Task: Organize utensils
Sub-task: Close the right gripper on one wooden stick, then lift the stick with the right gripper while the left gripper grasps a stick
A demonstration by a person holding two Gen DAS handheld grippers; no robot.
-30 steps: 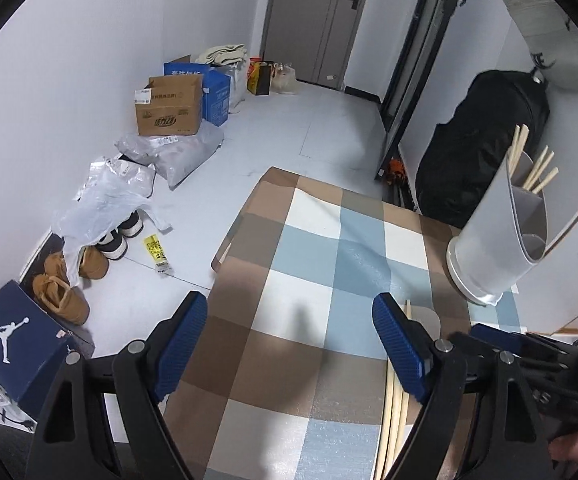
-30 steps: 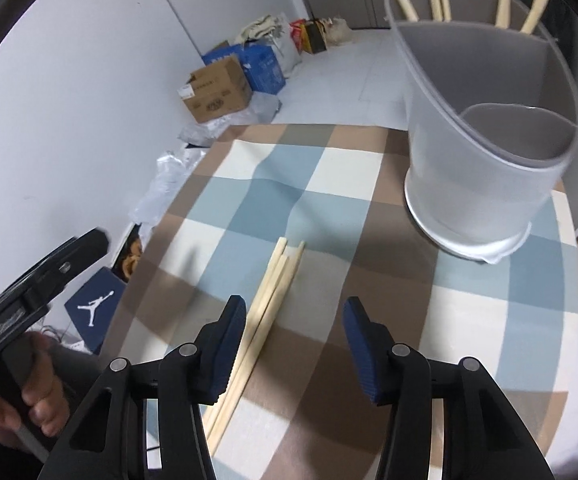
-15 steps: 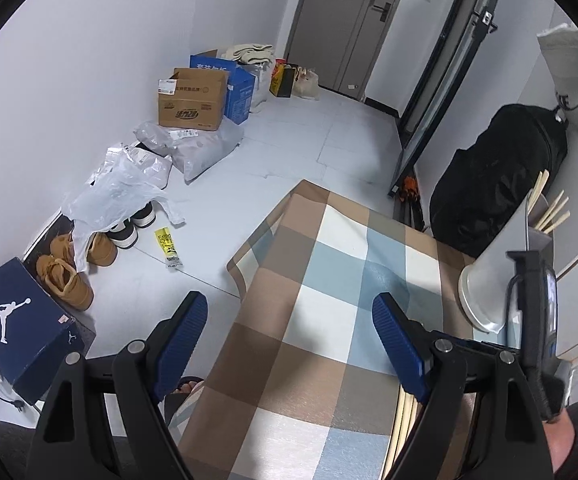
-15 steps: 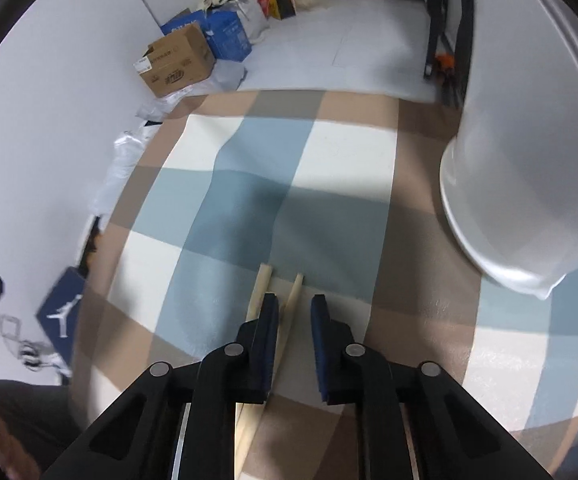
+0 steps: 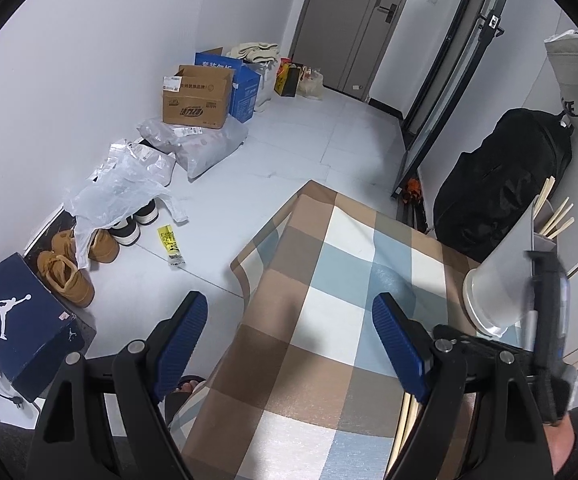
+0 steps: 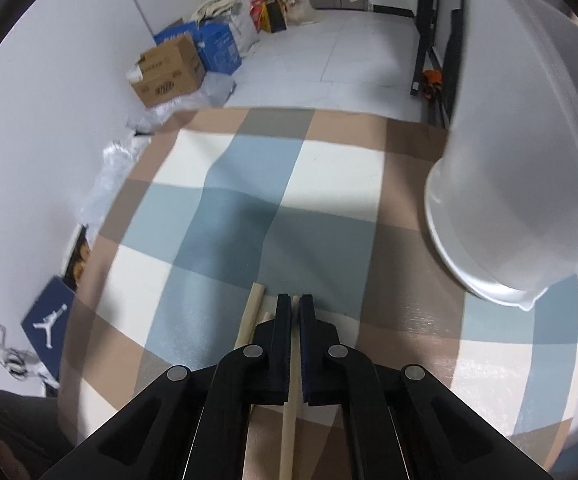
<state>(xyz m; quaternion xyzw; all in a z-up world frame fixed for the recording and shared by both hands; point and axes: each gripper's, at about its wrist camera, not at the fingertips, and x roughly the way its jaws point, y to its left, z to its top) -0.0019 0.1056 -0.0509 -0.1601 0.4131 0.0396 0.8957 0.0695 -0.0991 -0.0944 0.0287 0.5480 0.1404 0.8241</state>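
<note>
At the lower centre of the right wrist view, the right gripper [image 6: 294, 312] is clamped tight on a single pale wooden chopstick [image 6: 290, 416], which runs down between its blue pads; a second pale wooden chopstick [image 6: 250, 318] lies just left of it on the desk covered in a brown, blue and white checked cloth [image 6: 341, 168]. A translucent grey plastic utensil holder [image 6: 525, 184] stands near on the right of the frame, nothing between it and the gripper. In the left wrist view, the left gripper [image 5: 291, 338] hangs wide open and empty over the desk's near edge. More chopsticks [image 5: 557, 220] stick out of the holder at right. On the floor at left sit a brown cardboard box [image 5: 197, 96], tan shoes [image 5: 65, 276] and a dark blue shoebox [image 5: 21, 320].
</note>
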